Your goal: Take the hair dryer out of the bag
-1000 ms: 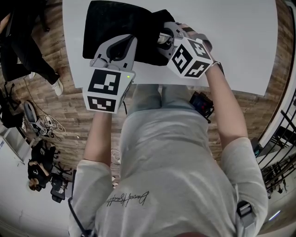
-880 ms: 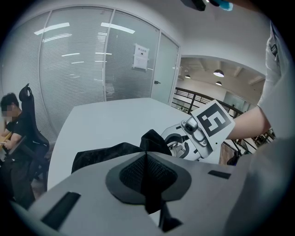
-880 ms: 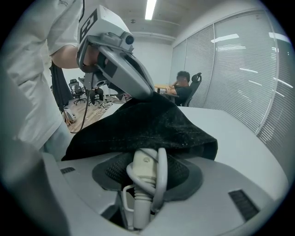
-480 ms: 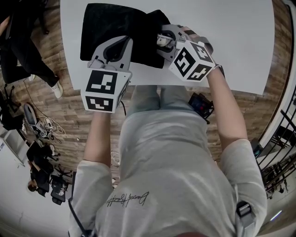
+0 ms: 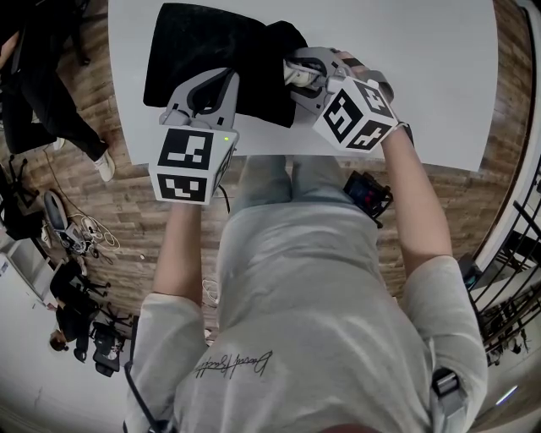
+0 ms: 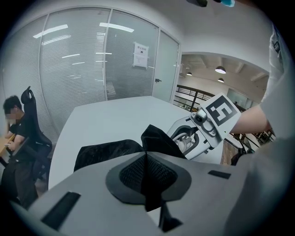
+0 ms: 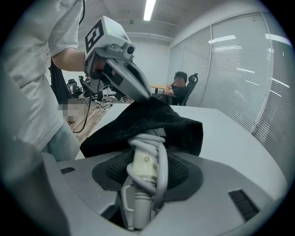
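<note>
Looking like an office meeting room: glass partition walls [image 6: 92,60] with blinds running beside a big white worktop [image 5: 423,76], a person [image 6: 16,133] sitting in a high-back office chair [image 6: 39,138], strip light [image 7: 148,9] glowing overhead, cables [image 5: 84,227] lying on wood floor [image 5: 127,211]

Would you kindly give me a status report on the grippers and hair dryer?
Left gripper shut on bag fabric. Right gripper shut on hair dryer handle, cord wound round. Far end of dryer under bag cloth.
</note>
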Motion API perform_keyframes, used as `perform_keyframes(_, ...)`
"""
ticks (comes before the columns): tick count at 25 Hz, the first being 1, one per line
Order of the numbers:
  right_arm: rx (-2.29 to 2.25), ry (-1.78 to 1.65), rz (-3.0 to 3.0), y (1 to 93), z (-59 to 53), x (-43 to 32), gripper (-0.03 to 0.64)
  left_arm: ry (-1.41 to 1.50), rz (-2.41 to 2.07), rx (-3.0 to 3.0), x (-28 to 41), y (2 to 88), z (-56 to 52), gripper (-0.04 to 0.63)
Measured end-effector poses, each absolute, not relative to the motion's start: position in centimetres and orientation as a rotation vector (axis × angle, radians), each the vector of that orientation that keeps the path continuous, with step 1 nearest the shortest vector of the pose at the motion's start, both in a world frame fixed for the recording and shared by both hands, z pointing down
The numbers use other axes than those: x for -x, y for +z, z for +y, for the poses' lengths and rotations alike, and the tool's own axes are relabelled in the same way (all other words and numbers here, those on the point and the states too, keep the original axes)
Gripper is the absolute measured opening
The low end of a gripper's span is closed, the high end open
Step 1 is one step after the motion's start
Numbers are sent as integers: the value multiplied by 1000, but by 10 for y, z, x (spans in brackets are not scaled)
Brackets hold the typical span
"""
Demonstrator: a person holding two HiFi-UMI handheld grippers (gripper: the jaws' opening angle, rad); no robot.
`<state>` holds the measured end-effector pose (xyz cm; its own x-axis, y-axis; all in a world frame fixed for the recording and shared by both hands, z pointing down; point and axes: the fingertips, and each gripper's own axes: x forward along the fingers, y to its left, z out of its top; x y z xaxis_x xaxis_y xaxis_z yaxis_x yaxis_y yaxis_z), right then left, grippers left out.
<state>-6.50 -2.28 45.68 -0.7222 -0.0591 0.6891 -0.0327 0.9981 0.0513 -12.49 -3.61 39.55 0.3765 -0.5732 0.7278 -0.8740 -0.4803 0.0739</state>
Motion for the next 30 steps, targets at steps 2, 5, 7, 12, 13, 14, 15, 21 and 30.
perform_keyframes(2, -64, -44, -2378, 456, -21, 64, 218, 898, -1252, -2187, 126, 396, -35, 18)
perform_keyframes(5, -62, -46, -2374, 457, -20, 60, 218, 900, -1261, -2188, 127, 397, -36, 18)
perform_keyframes(7, -62, -47, -2371, 458, -19, 58, 218, 900, -1267, -2189, 126, 397, -36, 18)
perform_keyframes(12, -62, -65, -2360, 463, -15, 51, 218, 905, -1277, -2183, 126, 400, -37, 18)
perform_keyframes(13, -63, -67, -2360, 463, -15, 48, 218, 904, -1281, -2183, 125, 400, -37, 18)
perform_keyframes(14, -63, -69, -2360, 462, -15, 45, 218, 905, -1283, -2182, 124, 399, -37, 18)
perform_keyframes(15, -65, -69, -2360, 460, -15, 43, 218, 907, -1283, -2182, 123, 399, -37, 18)
perform_keyframes(21, -63, -64, -2360, 459, -13, 34, 218, 910, -1289, -2181, 123, 399, -39, 18)
perform_keyframes(30, -58, -47, -2380, 448, -5, 11, 218, 910, -1297, -2186, 112, 393, -37, 18)
